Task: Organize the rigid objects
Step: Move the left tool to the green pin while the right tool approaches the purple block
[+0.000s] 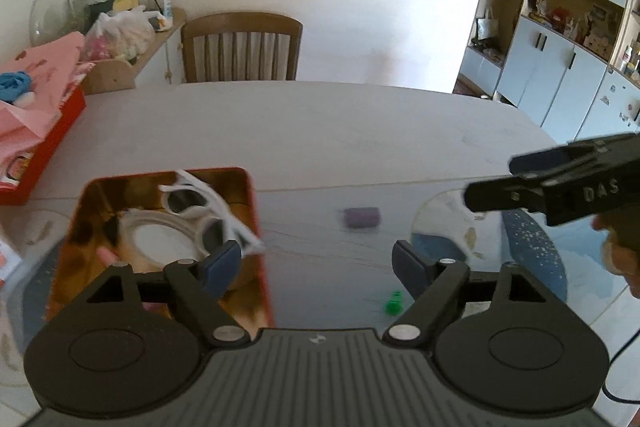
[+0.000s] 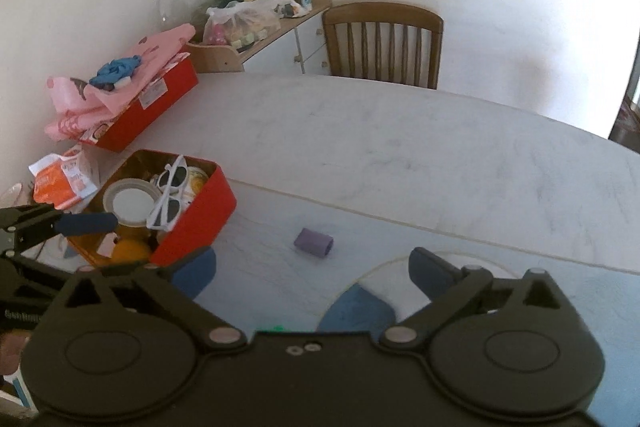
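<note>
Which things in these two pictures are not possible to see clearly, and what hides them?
- Green object: small and blurred in the left view; in the right view the right gripper body hides nearly all of it.
- Tin contents: the sunglasses and the left gripper cover the near part.
- Purple block: blurred in the left view; its shape is unclear.
- Orange packet: the print is too small to read.

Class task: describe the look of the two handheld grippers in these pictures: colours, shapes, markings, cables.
Both are matte black plastic. The left gripper has two round discs at its base, angled linkage arms with silver pivot pins, a ribbed centre plate and dark blue pads. The right gripper matches it; seen from the left wrist view, its side bears raised letters "DAS" and a black cable trails below.
</note>
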A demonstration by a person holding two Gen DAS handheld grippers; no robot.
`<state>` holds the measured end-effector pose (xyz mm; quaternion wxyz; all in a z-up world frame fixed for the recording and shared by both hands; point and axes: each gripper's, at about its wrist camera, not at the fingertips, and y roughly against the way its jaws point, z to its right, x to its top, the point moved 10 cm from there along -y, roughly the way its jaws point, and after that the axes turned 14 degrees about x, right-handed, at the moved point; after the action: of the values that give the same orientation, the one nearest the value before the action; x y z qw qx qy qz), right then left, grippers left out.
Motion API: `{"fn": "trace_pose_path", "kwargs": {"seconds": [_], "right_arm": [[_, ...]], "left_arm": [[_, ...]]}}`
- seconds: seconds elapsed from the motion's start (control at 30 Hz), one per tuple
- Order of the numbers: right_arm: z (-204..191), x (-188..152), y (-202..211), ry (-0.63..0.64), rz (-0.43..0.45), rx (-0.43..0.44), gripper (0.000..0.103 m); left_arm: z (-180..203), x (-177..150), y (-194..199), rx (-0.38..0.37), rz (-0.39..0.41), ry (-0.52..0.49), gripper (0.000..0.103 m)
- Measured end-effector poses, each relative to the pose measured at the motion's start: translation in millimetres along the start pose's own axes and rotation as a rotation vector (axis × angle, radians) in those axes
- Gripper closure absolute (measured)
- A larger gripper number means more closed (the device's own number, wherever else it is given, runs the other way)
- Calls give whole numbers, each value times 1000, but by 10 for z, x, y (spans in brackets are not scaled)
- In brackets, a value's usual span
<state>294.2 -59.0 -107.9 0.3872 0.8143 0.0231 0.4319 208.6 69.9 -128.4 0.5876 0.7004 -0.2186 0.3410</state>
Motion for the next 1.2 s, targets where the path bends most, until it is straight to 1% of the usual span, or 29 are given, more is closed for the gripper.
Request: {"fn": "trace_pose_path", "kwargs": {"seconds": [0.07,0.27,0.43,0.7,0.83,0.9,0.93,1.07,1.13,1.2], "right_arm": [[56,13,-43,8,-13,21,0],[227,29,-224,48,-56,51,0],[330,16,-397,88,-98,74,0],[344,-49,-687,186,-168,109,1],[357,-43,-833,214,-184,124,6],[374,-48,-916,213,-198,139,10],[376,-56,-959,219,-207,144,13],[355,-92,-1115,264,-236,148,21],[344,-96,-1169,284,-240,148,24],[327,-111,-1226,296,-253,157,28]], "left_arm": [[104,-20,-29,-2,-3,0,20],[395,-143,-165,34,-26,-6,20],[592,-242,-281,37,-40,-7,20],[849,-425,-454,45,-67,-28,20],[883,-477,-545,51,-83,-2,20],[889,-499,-585,62,-86,1,20],[888,-510,-602,71,-89,3,20],[892,-547,-661,80,-103,9,20],[897,-560,-682,86,-104,0,24],[913,-585,-714,86,-118,-3,36]]}}
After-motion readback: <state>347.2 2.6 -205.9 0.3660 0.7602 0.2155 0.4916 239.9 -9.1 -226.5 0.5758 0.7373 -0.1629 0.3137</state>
